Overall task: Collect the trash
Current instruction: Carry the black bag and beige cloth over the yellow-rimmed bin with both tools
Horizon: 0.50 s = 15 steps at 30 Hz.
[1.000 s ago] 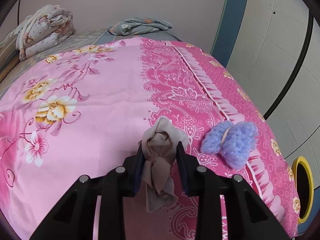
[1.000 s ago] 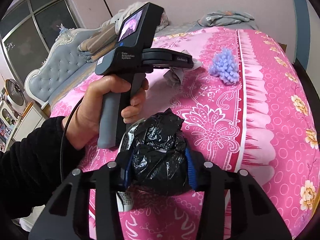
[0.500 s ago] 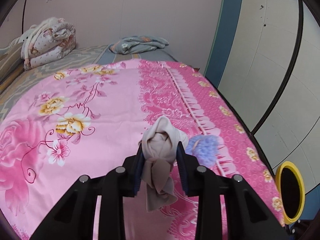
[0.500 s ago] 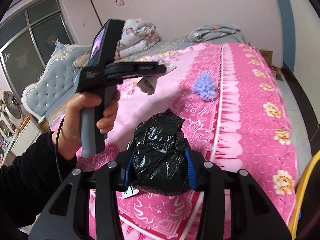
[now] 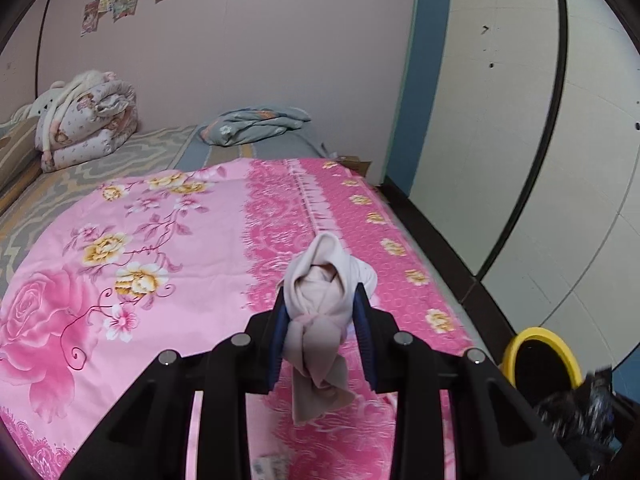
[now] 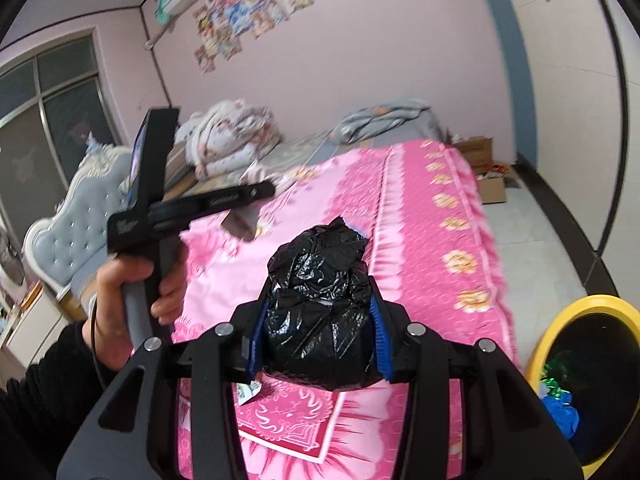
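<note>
Beige cloth: one knotted beige rag sits clamped in the left gripper, raised above the pink bedspread and touching nothing else.
Beige cloth, axis: its length runs along the fingers, rounded folded end pointing away from the camera toward the far wall, loose tail hanging down toward the camera below the knot.
Left gripper: jaws narrowed, both blue pads pressing the sides of the bundle.
Black bag: one crumpled black plastic bag wedged in the right gripper, held above the near edge of the bedspread.
Black bag, axis: roughly a ball; its pinched tip points up and away from the camera.
Right gripper: jaws part-way apart, blue pads tight against the bag's flanks.
Paper scrap: one small printed scrap shows under the bag; whether it is gripped cannot be told.
Left hand: in the right wrist view a hand in a dark sleeve grips the handle of the left tool, raised over the bed.
Bin: one yellow-rimmed bin stands on the floor beside the bed's corner, with blue and green scraps inside.
Bedding: two folded quilts, one floral white, one grey-blue, lie at the far end.
Boxes: cardboard boxes sit on the floor past the bed; their number is unclear.
</note>
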Each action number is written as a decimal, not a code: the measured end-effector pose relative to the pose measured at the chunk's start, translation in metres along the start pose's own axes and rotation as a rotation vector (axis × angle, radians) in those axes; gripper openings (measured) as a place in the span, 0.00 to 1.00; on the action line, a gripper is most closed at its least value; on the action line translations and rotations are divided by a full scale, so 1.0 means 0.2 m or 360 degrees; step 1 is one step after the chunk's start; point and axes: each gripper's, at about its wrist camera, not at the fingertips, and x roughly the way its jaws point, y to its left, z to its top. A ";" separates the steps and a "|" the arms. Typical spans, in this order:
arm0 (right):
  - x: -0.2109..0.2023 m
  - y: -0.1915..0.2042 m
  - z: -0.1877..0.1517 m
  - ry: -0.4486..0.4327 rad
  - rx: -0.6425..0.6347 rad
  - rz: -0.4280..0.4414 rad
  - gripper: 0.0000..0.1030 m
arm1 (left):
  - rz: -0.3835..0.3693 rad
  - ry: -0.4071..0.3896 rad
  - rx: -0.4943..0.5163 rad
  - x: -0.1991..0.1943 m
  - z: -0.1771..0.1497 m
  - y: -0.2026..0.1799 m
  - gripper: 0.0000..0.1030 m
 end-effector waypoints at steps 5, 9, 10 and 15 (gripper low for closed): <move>-0.17 -0.08 0.05 -0.0131 0.0039 -0.0109 0.39 | -0.0059 -0.0031 0.0039 -0.07 0.01 -0.15 0.28; -0.30 -0.14 0.08 -0.0219 0.0080 -0.0167 0.39 | -0.0119 -0.0058 0.0058 -0.12 0.02 -0.27 0.28; -0.33 -0.16 0.09 -0.0242 0.0089 -0.0193 0.39 | -0.0139 -0.0064 0.0064 -0.14 0.02 -0.30 0.28; -0.48 -0.24 0.11 -0.0366 0.0114 -0.0303 0.39 | -0.0215 -0.0097 0.0112 -0.19 0.04 -0.46 0.28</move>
